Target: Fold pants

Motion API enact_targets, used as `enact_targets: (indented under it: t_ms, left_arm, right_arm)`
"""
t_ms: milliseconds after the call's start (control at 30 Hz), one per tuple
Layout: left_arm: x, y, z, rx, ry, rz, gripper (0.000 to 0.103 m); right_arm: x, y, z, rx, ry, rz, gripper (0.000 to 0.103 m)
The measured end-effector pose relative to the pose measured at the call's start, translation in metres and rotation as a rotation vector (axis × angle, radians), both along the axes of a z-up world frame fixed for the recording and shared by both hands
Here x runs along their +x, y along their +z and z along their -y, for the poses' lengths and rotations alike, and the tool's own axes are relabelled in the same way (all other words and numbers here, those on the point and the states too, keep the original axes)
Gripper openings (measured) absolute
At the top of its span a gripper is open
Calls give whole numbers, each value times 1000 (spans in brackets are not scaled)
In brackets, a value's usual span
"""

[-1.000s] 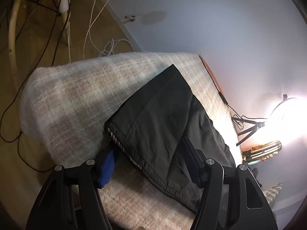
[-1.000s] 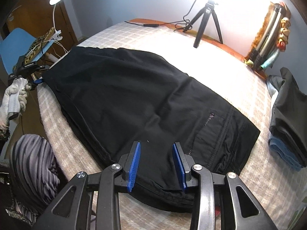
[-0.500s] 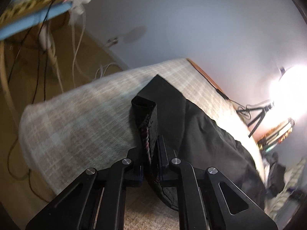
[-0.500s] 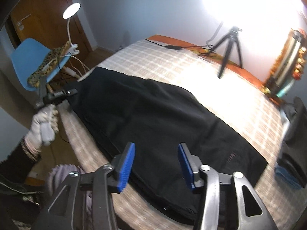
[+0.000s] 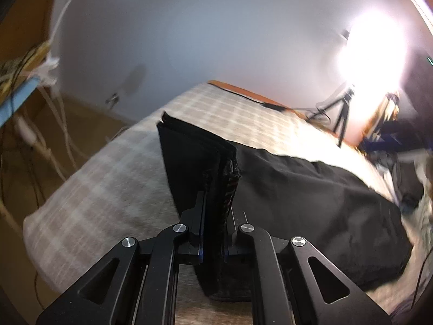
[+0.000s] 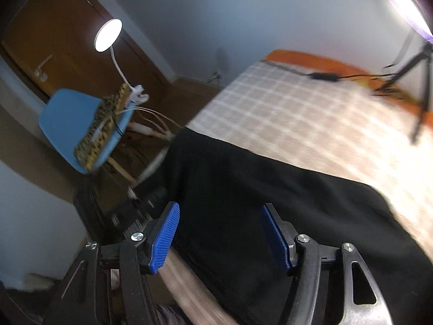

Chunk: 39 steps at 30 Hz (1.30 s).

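Note:
Black pants (image 5: 311, 189) lie flat on a bed with a beige checked cover (image 5: 108, 178). My left gripper (image 5: 215, 216) is shut on the hem end of the pants and holds that end lifted, the cloth standing up between the jaws. In the right wrist view the pants (image 6: 270, 203) spread across the bed. My right gripper (image 6: 219, 230) is open and empty, its blue pads (image 6: 165, 233) hovering above the near edge of the pants.
A blue chair (image 6: 73, 119) with a patterned item and a white desk lamp (image 6: 108, 35) stands left of the bed. Cables hang at the left. A tripod (image 5: 341, 113) and bright light (image 5: 373, 48) stand at the far side. A wooden door (image 6: 54, 48) is at the back left.
My left gripper closed on the pants hem and raised it. My right gripper lifted away from the pants and swung left, jaws opened wider.

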State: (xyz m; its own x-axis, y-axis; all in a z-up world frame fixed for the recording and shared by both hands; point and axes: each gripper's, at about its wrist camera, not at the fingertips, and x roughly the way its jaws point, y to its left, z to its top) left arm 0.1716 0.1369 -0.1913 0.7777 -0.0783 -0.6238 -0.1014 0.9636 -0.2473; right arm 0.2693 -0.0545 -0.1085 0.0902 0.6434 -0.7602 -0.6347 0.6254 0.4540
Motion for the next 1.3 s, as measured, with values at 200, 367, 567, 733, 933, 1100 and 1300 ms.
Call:
enact_targets:
  t_ms: [200, 367, 567, 733, 933, 1100, 1300]
  left_arm:
    - [1, -1, 32, 63, -101, 9, 7]
    - [0, -1, 39, 41, -124, 5, 7]
    - [-2, 6, 42, -1, -139, 16, 7]
    - [-7, 15, 58, 1, -207, 32, 7]
    - [-9, 26, 78, -15, -276, 30, 7]
    - [-9, 35, 96, -24, -342, 27, 7]
    - [-5, 48, 116, -67, -416, 11, 7]
  right_arm:
    - [21, -32, -78, 31, 90, -95, 65]
    - [35, -66, -115, -32, 112, -148, 65]
    - [53, -92, -108, -43, 42, -213, 64]
    - [57, -89, -100, -35, 23, -206, 36]
    - [51, -75, -79, -87, 11, -118, 4]
    - [44, -57, -51, -120, -11, -52, 2]
    - [38, -37, -18, -126, -36, -6, 1]
